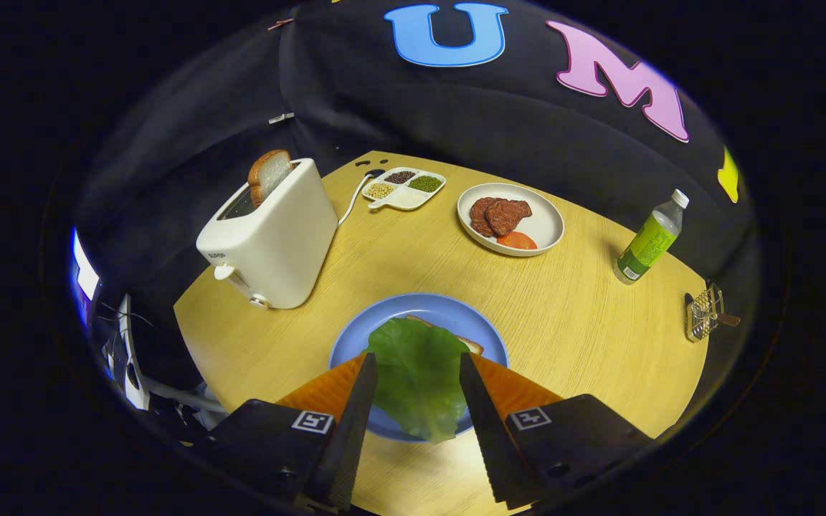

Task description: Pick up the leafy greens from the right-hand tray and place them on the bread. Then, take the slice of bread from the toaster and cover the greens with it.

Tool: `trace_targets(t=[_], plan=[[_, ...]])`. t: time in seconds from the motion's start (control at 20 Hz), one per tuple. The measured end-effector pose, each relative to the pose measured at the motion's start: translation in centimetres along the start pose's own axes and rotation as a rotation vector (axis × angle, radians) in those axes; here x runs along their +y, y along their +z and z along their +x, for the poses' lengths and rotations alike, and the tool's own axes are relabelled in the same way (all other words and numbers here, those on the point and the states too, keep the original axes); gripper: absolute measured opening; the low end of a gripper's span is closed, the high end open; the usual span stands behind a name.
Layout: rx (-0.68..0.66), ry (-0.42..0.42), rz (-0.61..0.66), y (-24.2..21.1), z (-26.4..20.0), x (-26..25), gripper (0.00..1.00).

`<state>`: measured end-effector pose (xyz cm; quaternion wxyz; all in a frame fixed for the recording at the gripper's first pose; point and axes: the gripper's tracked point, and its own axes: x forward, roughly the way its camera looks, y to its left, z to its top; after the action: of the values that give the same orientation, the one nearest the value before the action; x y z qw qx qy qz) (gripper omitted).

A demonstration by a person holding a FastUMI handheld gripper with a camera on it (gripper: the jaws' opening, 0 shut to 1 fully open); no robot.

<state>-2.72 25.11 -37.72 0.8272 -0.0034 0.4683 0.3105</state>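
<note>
Gripper [413, 365] is spread wide, its two fingers flanking the leafy greens [419, 376] with a gap on each side, neither finger pressing on the leaf. The greens lie between the fingertips and run on ahead of them toward 12 o'clock, draped over the bread [464, 341] on the blue plate [355, 337]; only a tan crust corner of that bread pokes out at the leaf's 1 o'clock edge. The leaf is one broad, bright green lettuce piece, lightly veined and crinkled, its near end hanging over the plate's rim toward 6 o'clock. The plate sits on the round wooden table [578, 322], just ahead of the fingers. At 10 o'clock from the plate stands the white toaster [269, 233], tilted in this fisheye view, with a slice of bread [267, 174] sticking up out of its slot, brown crust and pale crumb visible, well apart from the gripper. Beyond the plate, at 12 o'clock, a small divided dish [404, 189] holds grains and beans. At 1 o'clock a white plate [546, 223] carries meat patties [499, 214] and a tomato slice [516, 241]. At 2 o'clock a bottle [649, 240] stands near the table edge; a small wire rack [704, 312] lies at 3 o'clock.
</note>
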Motion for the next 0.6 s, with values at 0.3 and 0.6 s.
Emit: trace_targets(t=[0.3,0.6], plan=[[-0.143,0.065,-0.005,7.9,-2.8,5.3,0.73],[-0.220,0.129,-0.011,16.0,-0.7,11.6,0.73]])
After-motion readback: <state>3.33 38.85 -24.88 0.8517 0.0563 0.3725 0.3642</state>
